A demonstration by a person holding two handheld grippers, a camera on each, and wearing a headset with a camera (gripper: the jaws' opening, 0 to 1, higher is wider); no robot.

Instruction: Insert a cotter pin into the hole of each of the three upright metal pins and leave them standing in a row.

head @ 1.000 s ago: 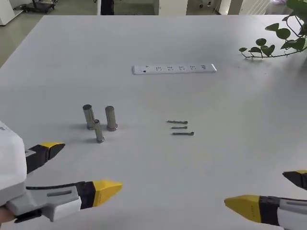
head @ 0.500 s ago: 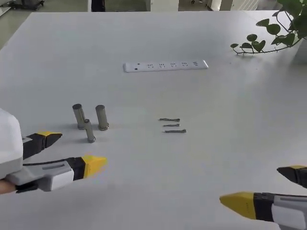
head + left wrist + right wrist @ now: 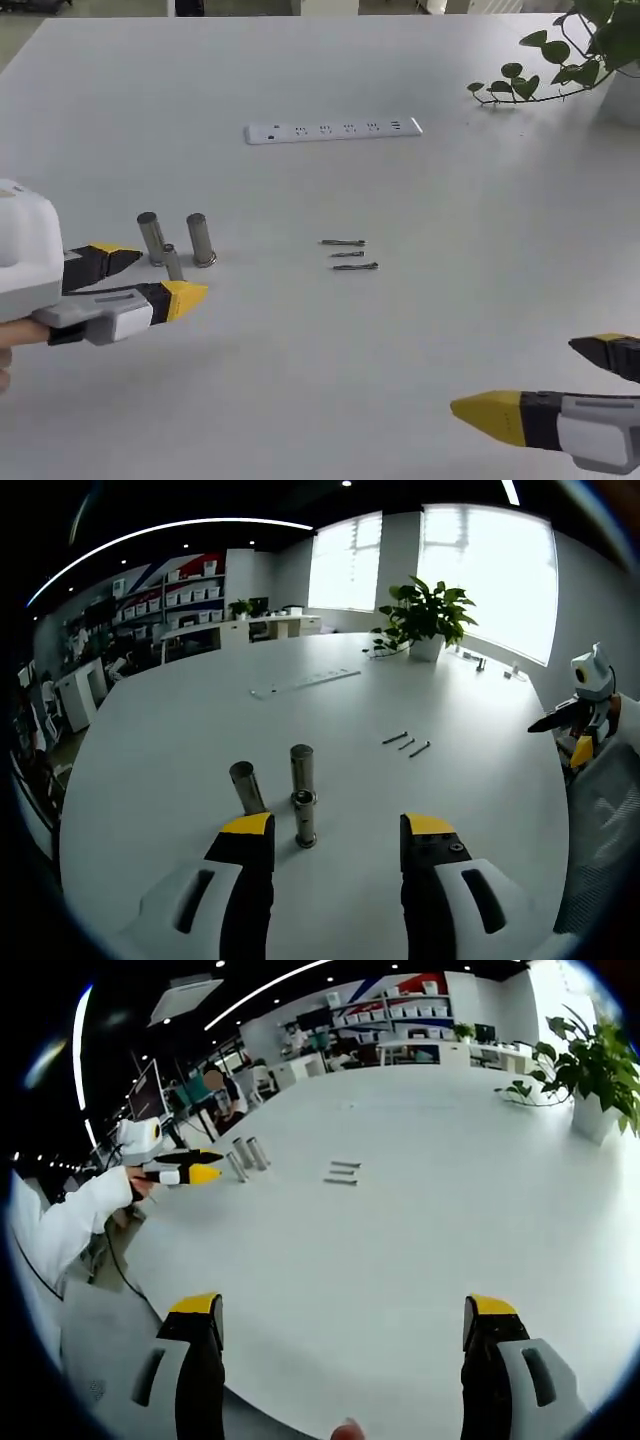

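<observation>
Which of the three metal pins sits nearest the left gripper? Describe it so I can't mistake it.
On the white table, left of the three cotter pins, stand three upright metal pins. Take the front pin, right ahead of the open left gripper: it is shorter and thinner than the two behind it.

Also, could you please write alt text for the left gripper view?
The left gripper, jaws open, points at three upright metal pins on a white table, the shortest nearest. Three cotter pins lie beyond to the right, a power strip farther back.
</observation>
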